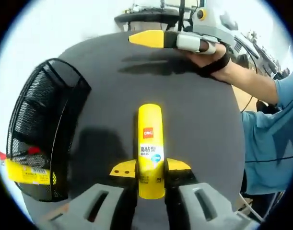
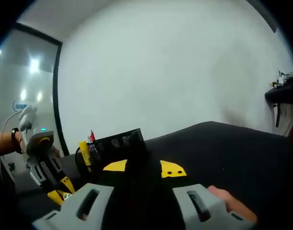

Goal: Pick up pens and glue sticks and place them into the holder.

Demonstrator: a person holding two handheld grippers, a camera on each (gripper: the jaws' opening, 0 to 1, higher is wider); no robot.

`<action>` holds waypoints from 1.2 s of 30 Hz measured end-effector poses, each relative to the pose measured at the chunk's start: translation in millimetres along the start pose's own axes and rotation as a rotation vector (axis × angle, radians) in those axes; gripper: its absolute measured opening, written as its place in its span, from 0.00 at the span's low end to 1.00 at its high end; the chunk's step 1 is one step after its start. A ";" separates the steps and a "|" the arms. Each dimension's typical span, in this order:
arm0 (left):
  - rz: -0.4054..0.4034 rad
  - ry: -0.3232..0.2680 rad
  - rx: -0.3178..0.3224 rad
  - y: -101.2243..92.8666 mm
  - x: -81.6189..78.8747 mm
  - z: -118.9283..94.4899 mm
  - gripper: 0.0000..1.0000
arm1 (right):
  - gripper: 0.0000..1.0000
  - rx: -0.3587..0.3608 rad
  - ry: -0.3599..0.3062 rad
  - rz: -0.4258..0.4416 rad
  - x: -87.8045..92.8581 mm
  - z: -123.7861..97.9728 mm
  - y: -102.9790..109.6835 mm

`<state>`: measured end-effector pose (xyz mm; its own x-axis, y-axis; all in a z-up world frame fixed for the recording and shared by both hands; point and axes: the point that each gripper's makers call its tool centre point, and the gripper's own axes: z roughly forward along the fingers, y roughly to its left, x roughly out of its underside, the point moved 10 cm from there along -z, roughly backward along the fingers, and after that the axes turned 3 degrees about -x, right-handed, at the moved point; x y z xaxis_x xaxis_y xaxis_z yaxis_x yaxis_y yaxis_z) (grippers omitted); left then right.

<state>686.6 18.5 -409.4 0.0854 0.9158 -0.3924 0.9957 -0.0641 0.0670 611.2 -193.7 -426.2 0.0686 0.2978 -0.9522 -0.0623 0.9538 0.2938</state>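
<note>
A yellow glue stick (image 1: pixel 150 149) with a red and blue label stands lengthwise between my left gripper's (image 1: pixel 150 168) jaws, which are shut on its lower half above the black table (image 1: pixel 194 115). The black mesh holder (image 1: pixel 45 129) lies to the left, with a yellow glue stick (image 1: pixel 27 173) and a red pen (image 1: pixel 33 150) inside. In the right gripper view, my right gripper (image 2: pixel 144 168) hovers over the table, its jaws apart with nothing between them. The holder (image 2: pixel 118 142) sits ahead of it, and the left gripper (image 2: pixel 44 163) shows at the far left.
A person's hand (image 1: pixel 208 60) holds the right gripper (image 1: pixel 151 38) at the table's far edge, with a blue sleeve (image 1: pixel 266 139) along the right. Equipment (image 1: pixel 151 17) stands beyond the table. A white wall (image 2: pixel 175 72) rises behind.
</note>
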 end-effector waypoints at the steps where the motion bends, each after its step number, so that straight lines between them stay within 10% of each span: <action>1: 0.000 0.007 0.005 0.4 -0.2 0.2 0.16 | 0.21 -0.001 0.000 0.001 -0.1 0.3 -0.5; 8: -0.039 -0.014 0.028 13.5 5.1 -3.6 0.14 | 0.21 -0.006 -0.003 0.005 -0.2 -0.3 -0.2; 20: -0.254 -0.377 0.091 8.7 16.4 -25.0 0.14 | 0.21 -0.007 -0.008 0.015 -0.4 -1.1 0.6; 25: -0.299 -0.541 -0.003 9.9 19.0 -32.4 0.14 | 0.21 -0.015 -0.007 0.019 -0.6 0.2 0.0; 36: -0.332 -0.773 -0.163 -19.8 17.3 -44.4 0.15 | 0.27 -0.389 -0.014 0.438 -7.6 -9.9 53.3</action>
<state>666.7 53.1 -376.8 -0.1499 0.3455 -0.9264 0.9608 0.2720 -0.0540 597.5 -145.5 -404.2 -0.0329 0.6643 -0.7468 -0.4488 0.6578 0.6049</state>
